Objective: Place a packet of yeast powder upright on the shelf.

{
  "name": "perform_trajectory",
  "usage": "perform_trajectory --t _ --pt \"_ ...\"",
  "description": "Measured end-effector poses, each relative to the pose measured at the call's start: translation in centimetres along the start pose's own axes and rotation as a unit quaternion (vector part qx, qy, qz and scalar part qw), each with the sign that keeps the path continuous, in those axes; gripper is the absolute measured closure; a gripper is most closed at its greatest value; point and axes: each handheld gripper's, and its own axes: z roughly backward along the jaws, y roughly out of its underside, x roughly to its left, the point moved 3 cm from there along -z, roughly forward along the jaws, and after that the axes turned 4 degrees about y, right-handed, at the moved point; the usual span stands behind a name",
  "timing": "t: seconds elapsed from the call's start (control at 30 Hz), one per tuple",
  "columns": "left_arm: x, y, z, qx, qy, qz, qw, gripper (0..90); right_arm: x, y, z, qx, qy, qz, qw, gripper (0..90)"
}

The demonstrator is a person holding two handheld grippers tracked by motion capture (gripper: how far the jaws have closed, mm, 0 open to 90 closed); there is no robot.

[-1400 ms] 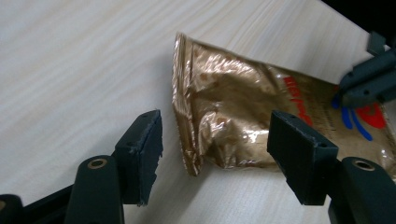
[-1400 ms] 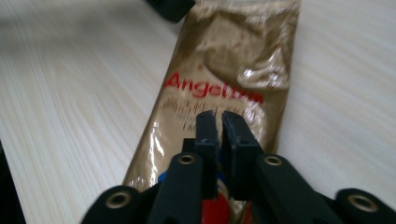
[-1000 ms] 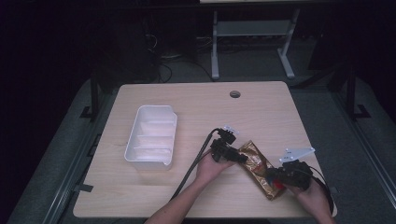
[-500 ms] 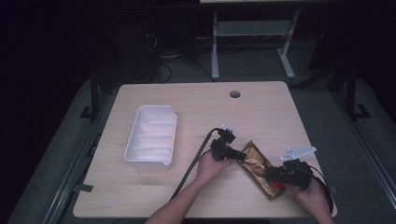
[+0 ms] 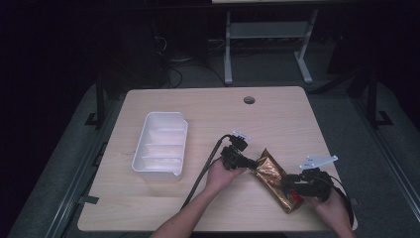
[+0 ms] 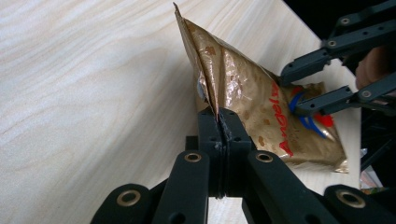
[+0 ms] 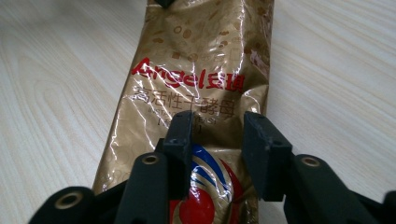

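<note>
A shiny gold packet [image 5: 271,172] with red and blue print lies flat on the wooden table [image 5: 277,119], right of centre. My left gripper [image 5: 253,165] is shut on the packet's pinched upper end [image 6: 212,84]; its jaws [image 6: 218,116] have just been closing on that fold. My right gripper [image 5: 289,184] hovers over the packet's lower end [image 7: 201,60]. Its jaws [image 7: 217,130] have just been opening and stand apart, with the printed face showing between them. The right gripper [image 6: 292,91] also shows in the left gripper view beyond the packet.
A white plastic tray [image 5: 143,144] with ridged compartments stands left of centre. A cable hole [image 5: 249,100] sits near the table's far edge. The table's front edge runs close below both hands. Dark floor and a metal stand lie beyond.
The left gripper has shifted slightly at the packet's upper end. The packet and the right hand keep their places.
</note>
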Motion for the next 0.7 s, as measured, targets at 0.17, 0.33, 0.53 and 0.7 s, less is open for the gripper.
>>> perform_trajectory --t 0.17,0.33,0.53,0.7 --pt "-0.4 -0.2 0.6 -0.004 0.005 -0.012 0.9999 89.1 0.0 -0.2 0.3 -0.003 0.001 0.001 1.0000 57.5" --pt "-1.0 -0.5 1.6 -0.013 0.004 -0.024 0.9996 89.1 -0.4 -1.3 0.4 -0.023 -0.017 0.001 0.9996 40.9" --pt "-2.0 -1.2 3.0 -0.022 0.006 -0.040 0.9989 89.2 -1.2 -2.2 0.9 -0.049 -0.054 -0.018 0.9972 29.3" --pt "-3.4 -2.1 4.0 -0.025 0.010 -0.067 0.9974 89.2 -2.1 -3.2 1.5 -0.072 -0.074 -0.023 0.9943 25.1"
